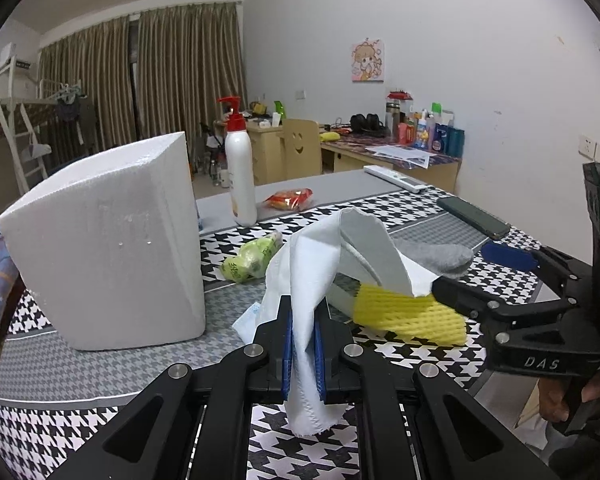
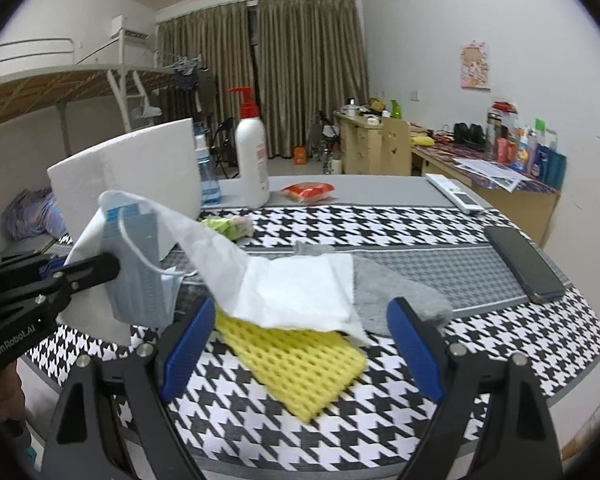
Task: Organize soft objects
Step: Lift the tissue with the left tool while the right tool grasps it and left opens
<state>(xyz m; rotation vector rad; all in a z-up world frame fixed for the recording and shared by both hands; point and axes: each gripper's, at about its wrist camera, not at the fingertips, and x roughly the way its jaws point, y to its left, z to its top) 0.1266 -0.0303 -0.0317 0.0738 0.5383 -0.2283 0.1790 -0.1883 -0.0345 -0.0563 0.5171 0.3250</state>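
My left gripper [image 1: 304, 344] is shut on a white cloth [image 1: 324, 264], one end of which it holds up off the table. The cloth's other end lies over a yellow mesh pad [image 1: 412, 316] and a grey sock [image 1: 440, 258]. In the right wrist view the left gripper [image 2: 112, 268] comes in from the left with the cloth [image 2: 292, 288]. A blue face mask [image 2: 136, 268] hangs against it; I cannot tell whether the mask is pinched too. My right gripper [image 2: 300, 352] stands open low over the yellow pad [image 2: 300, 364], with the sock [image 2: 388, 296] just beyond its right finger.
A white foam box [image 1: 108, 248] stands on the left of the houndstooth table [image 1: 100, 364]. A green packet [image 1: 252, 260] lies beside it. Farther back are a lotion bottle [image 1: 240, 172], a red snack pack [image 1: 288, 198] and a remote [image 1: 396, 178]. A phone [image 2: 524, 264] lies to the right.
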